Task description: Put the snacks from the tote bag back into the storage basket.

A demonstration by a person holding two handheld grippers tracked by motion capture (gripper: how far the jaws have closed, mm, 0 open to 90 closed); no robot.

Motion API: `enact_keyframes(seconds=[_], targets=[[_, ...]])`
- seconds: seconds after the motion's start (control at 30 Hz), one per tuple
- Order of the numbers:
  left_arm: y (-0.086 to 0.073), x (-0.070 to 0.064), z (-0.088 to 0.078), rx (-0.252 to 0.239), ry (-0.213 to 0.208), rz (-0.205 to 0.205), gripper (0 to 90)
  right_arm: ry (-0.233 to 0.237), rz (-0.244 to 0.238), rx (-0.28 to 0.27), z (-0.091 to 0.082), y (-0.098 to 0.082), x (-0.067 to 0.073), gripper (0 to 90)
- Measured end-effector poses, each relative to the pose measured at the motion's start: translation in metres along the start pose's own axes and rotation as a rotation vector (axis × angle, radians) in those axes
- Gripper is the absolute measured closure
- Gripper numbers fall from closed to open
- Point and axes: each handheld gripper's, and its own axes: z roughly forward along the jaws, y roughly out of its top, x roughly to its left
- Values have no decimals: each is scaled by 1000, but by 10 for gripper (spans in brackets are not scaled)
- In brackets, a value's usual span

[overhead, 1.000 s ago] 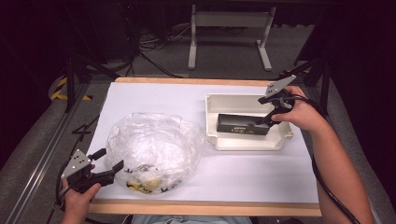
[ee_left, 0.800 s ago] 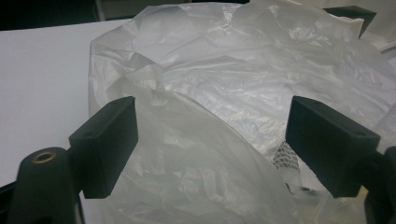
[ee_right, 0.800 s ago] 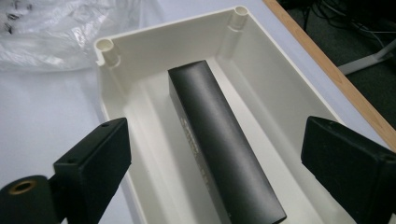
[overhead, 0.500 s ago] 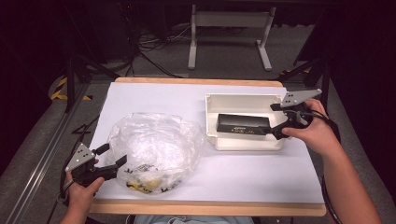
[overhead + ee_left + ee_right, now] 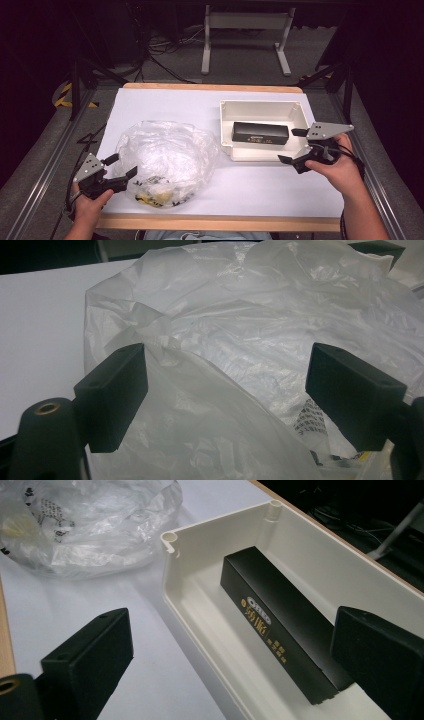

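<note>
A crumpled clear plastic bag (image 5: pixel 165 152) with printed packets inside lies on the white table's left half. My left gripper (image 5: pixel 121 166) stands open at the bag's near left edge. In the left gripper view the bag (image 5: pixel 240 315) bulges between and beyond the wide jaws of that gripper (image 5: pixel 225 385), which do not press on it. A black box with gold print (image 5: pixel 260 133) lies in the white tray (image 5: pixel 260 103). My right gripper (image 5: pixel 292 146) is open by the tray's near right corner. Its jaws have just been opening and hold nothing. The right gripper view looks past that gripper (image 5: pixel 235 650) at the box (image 5: pixel 280 625).
The white sheet covers a wooden tabletop (image 5: pixel 215 222) whose edge shows at the front. The tray's rim (image 5: pixel 170 540) stands a little right of the bag (image 5: pixel 90 520). Dark floor, cables and a metal stand (image 5: pixel 245 30) lie beyond the table's far edge.
My right gripper has drawn back from over the box in the tray to outside the tray's near right corner, jaws wider. The box stays in the tray. The left gripper has barely shifted.
</note>
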Motion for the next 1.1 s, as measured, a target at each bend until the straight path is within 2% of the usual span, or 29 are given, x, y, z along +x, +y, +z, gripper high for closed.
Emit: enact_keyframes(seconds=[0.13, 0.27, 0.47, 0.57, 0.7, 0.73, 0.83, 0.93, 1.03, 1.1], targets=[[0, -1, 0, 4, -3, 0, 181, -20, 11, -31, 6, -10, 8, 43], [-1, -1, 0, 6, -5, 6, 181, -3, 25, -65, 12, -19, 13, 43], [-1, 0, 1, 8, -12, 5, 181, -4, 57, -62, 25, -42, 19, 43], [-1, -1, 1, 8, -13, 9, 181, -26, 58, -32, 29, -51, 19, 43], [-2, -1, 2, 16, -19, 16, 180, -33, 120, -91, 31, -64, 22, 47], [-2, -1, 2, 16, -19, 16, 180, -33, 120, -91, 31, -64, 22, 47], [-1, -2, 1, 12, -19, 17, 181, -74, 108, -99, 37, -79, 25, 67], [-2, -3, 2, 10, -22, 20, 181, -52, 183, -117, 40, -91, 25, 96], [-2, -3, 2, 16, -31, 26, 181, -107, 192, -75, 42, -99, 27, 131], [-2, -2, 3, 19, -32, 23, 181, -127, 218, -35, 44, -102, 27, 164]])
